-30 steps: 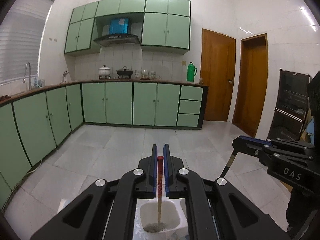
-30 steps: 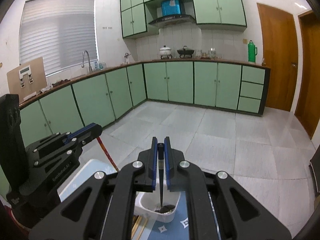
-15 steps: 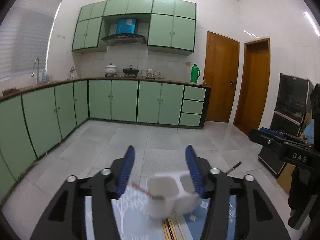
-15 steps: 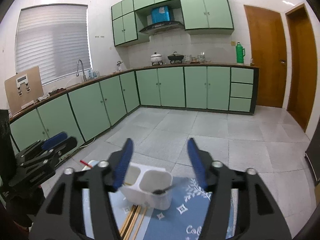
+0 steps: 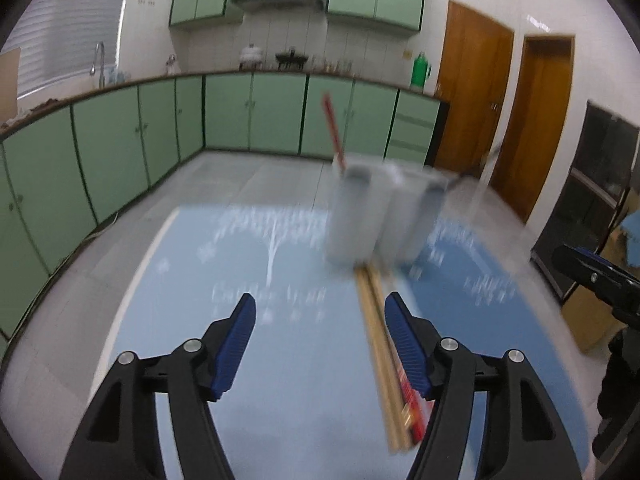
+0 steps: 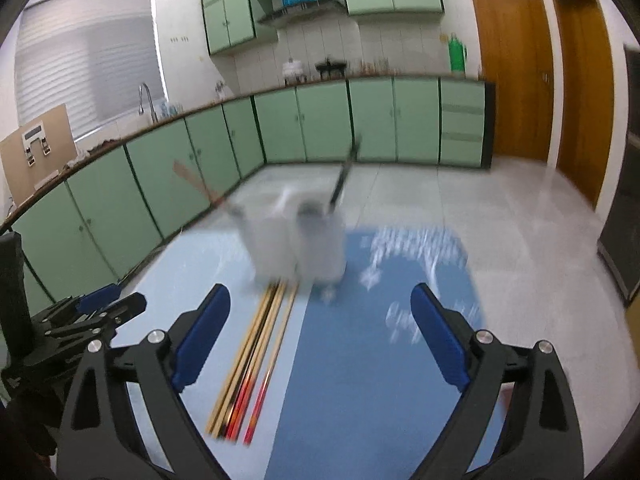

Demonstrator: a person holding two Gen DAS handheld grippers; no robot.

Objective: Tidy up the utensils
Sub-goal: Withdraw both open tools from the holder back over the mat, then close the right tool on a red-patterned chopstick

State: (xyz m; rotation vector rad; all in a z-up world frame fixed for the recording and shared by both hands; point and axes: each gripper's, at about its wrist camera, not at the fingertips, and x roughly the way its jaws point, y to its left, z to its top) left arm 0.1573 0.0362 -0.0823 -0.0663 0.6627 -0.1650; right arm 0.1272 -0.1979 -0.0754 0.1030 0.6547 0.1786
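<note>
The left gripper (image 5: 320,340) hangs over the blue mat (image 5: 280,360), and its blue fingers (image 5: 234,346) are apart and opening wider, with only the mat between them. The right gripper (image 6: 320,332) is also over the mat (image 6: 360,380); its jaws are wide apart and opening too, and they hold nothing.

The white holder (image 5: 380,216) stands on the mat at about 1 o'clock from the left gripper and is blurred. A red chopstick (image 5: 334,132) sticks up from its left compartment and leans to 11 o'clock. In the right wrist view the holder (image 6: 298,240) is at 12 o'clock, a little left, and a dark chopstick (image 6: 344,174) stands in its right compartment.

A bundle of chopsticks (image 6: 256,360) lies flat on the mat just in front of the holder. In the left view this bundle (image 5: 384,360) passes beside the right finger of the left gripper. In the right view it lies at about 11 o'clock, beside the left finger.
</note>
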